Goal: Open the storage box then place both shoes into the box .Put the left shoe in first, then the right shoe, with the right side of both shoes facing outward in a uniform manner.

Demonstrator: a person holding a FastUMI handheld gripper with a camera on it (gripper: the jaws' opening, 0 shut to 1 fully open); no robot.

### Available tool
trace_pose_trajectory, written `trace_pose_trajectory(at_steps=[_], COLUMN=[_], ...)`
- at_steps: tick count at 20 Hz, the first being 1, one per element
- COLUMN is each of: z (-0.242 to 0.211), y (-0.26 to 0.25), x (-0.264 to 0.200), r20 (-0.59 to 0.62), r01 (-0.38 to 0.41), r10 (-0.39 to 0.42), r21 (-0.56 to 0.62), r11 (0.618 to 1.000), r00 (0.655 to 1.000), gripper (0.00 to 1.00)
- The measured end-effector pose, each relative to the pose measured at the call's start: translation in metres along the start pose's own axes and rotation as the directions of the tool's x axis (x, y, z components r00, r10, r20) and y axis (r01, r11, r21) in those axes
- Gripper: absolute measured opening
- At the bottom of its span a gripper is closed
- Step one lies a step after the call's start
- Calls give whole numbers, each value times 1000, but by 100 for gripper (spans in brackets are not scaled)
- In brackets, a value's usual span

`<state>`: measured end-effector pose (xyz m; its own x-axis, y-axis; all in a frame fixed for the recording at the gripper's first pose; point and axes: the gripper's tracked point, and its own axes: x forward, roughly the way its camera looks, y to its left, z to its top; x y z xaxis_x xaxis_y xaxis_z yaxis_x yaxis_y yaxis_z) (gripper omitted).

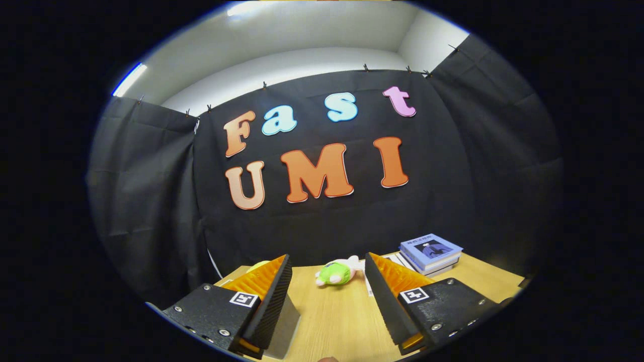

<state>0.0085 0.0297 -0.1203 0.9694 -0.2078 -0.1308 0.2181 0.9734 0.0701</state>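
**Tongs level over worktop — box and shoes yet to be located**

Tongs (327, 286) spread wide, nothing between the fingers, only bare wooden worktop (337, 322) in the gap. Held low and pointing roughly level toward the black cloth wall (327, 221), so more wall than worktop in sight.

Beyond the fingertips, near the far edge: small green-and-white plush toy (338, 272), lying on its side, almost centred between the two fingers. Beside it, partly hidden behind the right finger, some white sheets (397, 260) — too little exposed to say more. Further right, well apart from the toy: stack of books (430, 254) with a blue cover on top. Just behind the left finger, a yellow-green rounded thing (259, 264), mostly covered; identity not clear.

Storage box and both shoes: none identifiable ahead of the tongs. Direction from tongs to box therefore unknown, likewise the long axis of either shoe — the one relation the coming move depends on cannot be fixed from this pose.

Judgement: task at its very start, lid step not yet done. Probably a downward tilt or a swing sideways needed first, to find the box before any approach.
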Motion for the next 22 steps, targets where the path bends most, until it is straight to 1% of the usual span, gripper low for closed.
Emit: trace_pose_trajectory(at_steps=[4,6,8,11,12,16,20,22], z=[27,32,37,46,48,53,54,55], y=[-20,-30,-36,-37,-40,-68,-83,-96], x=[-18,-22,-26,-30,-31,-30,-30,-28], r20=[70,76,77,97,102,126,120,124], r01=[21,31,33,-13,-16,33,47,70], r10=[-16,-23,-25,23,28,-13,-30,-53], r21=[-66,-100,-111,-110,-116,-155,-143,-137], r11=[998,995,993,994,993,987,989,988], r00=[997,997,997,995,994,992,992,991], gripper=[90,91,93,93,93,93,93,93])
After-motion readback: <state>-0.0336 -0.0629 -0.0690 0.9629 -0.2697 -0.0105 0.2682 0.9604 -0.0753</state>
